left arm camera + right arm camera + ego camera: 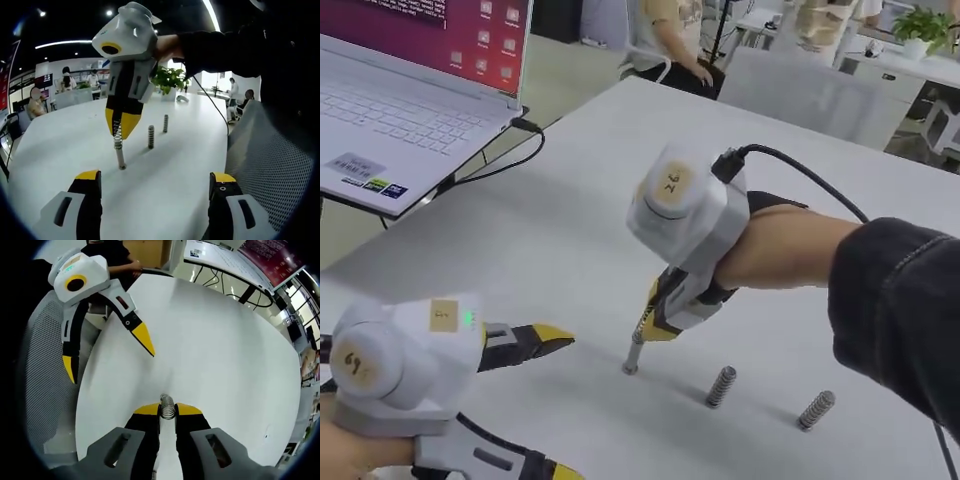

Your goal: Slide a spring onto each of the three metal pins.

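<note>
Three metal pins stand in a row on the white table (pixel 550 230). My right gripper (pixel 647 330) is shut on a spring (pixel 117 135), which sits over the top of the nearest pin (pixel 633 356); the pin's lower shaft (pixel 120 159) shows bare. The spring's end (pixel 168 405) pokes out between the yellow tips. The middle pin (pixel 721 386) and the far pin (pixel 816 410) each carry a spring down their length. My left gripper (pixel 560 405) stands open, low at the left, nothing between its fingers.
An open laptop (pixel 405 110) sits at the table's far left corner, its black cable (pixel 505 165) trailing over the edge. A person sits on a chair (pixel 670 45) beyond the table. A mesh chair back (pixel 270 165) stands at the table's side.
</note>
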Demonstrator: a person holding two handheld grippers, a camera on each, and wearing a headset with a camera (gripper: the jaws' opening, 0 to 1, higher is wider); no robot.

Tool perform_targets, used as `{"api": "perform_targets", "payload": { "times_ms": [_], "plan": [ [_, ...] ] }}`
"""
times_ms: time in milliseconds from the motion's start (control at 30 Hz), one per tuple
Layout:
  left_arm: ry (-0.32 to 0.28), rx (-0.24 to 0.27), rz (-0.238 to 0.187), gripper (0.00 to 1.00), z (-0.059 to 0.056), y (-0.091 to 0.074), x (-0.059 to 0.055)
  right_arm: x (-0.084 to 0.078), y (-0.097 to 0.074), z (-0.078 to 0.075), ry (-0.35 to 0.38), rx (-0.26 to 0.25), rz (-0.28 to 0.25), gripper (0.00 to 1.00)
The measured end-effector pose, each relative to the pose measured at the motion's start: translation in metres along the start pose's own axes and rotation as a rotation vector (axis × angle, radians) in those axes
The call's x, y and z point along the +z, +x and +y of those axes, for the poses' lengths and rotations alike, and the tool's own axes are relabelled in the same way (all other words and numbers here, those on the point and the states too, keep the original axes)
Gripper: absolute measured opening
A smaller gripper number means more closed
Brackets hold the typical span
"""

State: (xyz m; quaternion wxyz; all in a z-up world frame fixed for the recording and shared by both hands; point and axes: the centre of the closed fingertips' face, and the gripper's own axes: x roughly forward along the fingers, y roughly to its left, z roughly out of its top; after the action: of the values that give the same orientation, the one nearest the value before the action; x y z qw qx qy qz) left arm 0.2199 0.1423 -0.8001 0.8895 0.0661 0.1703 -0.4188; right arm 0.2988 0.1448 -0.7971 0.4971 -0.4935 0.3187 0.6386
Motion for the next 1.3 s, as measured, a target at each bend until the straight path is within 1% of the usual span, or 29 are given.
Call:
{"api": "perform_targets", "payload": {
  "times_ms": [267, 600, 767, 1067, 1200, 1300],
  "plan": [
    [-0.006, 0.0, 0.002, 0.85, 0.001, 0.0, -0.001, -0.002, 0.013, -0.001, -0.001, 0.015, 0.027, 0.09],
    [-0.009, -0.004, 0.004, 0.83, 0.001, 0.001, -0.002, -0.006, 0.031, 0.008, -0.007, 0.046, 0.056, 0.09],
    [-0.01, -0.005, 0.006, 0.83, 0.001, 0.002, -0.002, -0.009, 0.038, 0.011, -0.011, 0.053, 0.068, 0.09],
    [-0.013, -0.009, 0.012, 0.81, 0.0, 0.004, -0.002, -0.012, 0.045, 0.012, -0.007, 0.055, 0.071, 0.09],
    [-0.015, -0.008, 0.01, 0.81, 0.0, 0.004, -0.001, -0.012, 0.045, 0.01, -0.003, 0.055, 0.066, 0.09],
    [-0.014, -0.01, 0.013, 0.81, 0.0, 0.004, -0.001, -0.011, 0.045, 0.011, 0.005, 0.054, 0.06, 0.09]
  ]
}}
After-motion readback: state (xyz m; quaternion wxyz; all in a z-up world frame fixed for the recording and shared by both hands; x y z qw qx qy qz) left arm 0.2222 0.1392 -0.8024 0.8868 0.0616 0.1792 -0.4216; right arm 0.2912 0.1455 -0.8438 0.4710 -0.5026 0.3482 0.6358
